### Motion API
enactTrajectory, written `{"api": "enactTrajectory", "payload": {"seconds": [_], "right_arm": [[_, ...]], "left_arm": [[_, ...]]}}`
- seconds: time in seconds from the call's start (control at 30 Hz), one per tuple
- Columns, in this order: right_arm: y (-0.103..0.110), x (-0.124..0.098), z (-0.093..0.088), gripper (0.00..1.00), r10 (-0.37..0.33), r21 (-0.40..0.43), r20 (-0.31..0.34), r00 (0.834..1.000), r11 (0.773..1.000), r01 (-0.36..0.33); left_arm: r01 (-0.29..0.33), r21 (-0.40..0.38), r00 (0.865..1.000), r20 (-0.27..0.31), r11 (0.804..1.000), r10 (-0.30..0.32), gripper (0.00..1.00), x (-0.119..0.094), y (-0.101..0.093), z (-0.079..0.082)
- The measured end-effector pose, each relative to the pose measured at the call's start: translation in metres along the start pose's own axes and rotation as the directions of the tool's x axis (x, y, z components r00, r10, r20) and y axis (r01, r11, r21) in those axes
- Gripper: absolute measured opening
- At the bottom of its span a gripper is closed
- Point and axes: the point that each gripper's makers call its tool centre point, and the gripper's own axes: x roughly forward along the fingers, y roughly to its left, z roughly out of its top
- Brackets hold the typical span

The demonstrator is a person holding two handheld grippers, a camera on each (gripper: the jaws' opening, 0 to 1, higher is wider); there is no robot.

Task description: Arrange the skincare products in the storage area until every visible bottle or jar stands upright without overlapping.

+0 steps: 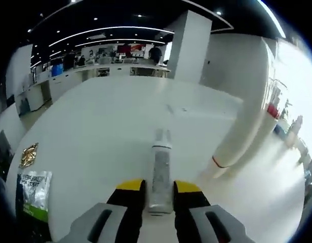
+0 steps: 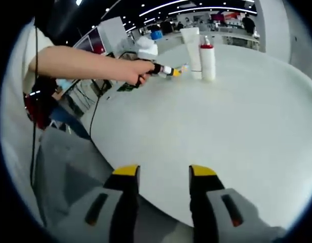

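In the left gripper view my left gripper [image 1: 160, 188] is shut on a slim silvery-white tube [image 1: 161, 169] that points away over the round white table [image 1: 110, 126]. A blurred white container with a red band [image 1: 236, 136] lies close on its right. The right gripper view shows a tall white tube [image 2: 190, 44] and a white bottle with a red cap [image 2: 207, 61] standing upright side by side at the table's far side. A person's hand holds the left gripper [image 2: 171, 71] just left of them. My right gripper [image 2: 158, 173] is open and holds nothing, above the table's near edge.
A green-and-white packet [image 1: 33, 195] and a small gold item [image 1: 28, 154] lie near the table's left edge. The person's arm [image 2: 85, 63] reaches across from the left. Black cables [image 2: 98, 101] hang beside the table. Counters and a white pillar [image 1: 191, 45] stand beyond.
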Motion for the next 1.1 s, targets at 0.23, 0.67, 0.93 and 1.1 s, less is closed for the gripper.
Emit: {"api": "enactTrajectory", "payload": {"seconds": [0.23,0.67,0.93,1.1], "right_arm": [[0.001,0.000,0.001,0.40,0.002,-0.006,0.003,1.000,1.000,-0.002],[0.008,0.001,0.006,0.40,0.008,-0.058,0.024,1.000,0.998,-0.007],[0.014,0.000,0.009,0.41,0.012,-0.102,0.040,0.999,0.995,-0.008],[0.014,-0.002,0.015,0.41,0.001,-0.124,0.065,0.998,0.992,0.007]], "left_arm": [[0.052,-0.298,0.999,0.012,0.953,-0.051,0.22,-0.018,-0.001,-0.001],[0.358,-0.514,0.933,0.222,0.779,-0.283,0.22,-0.096,-0.034,0.030],[0.499,-0.558,0.866,0.322,0.663,-0.381,0.22,-0.160,-0.045,0.031],[0.543,-0.551,0.840,0.360,0.634,-0.406,0.22,-0.203,-0.048,0.026]]}}
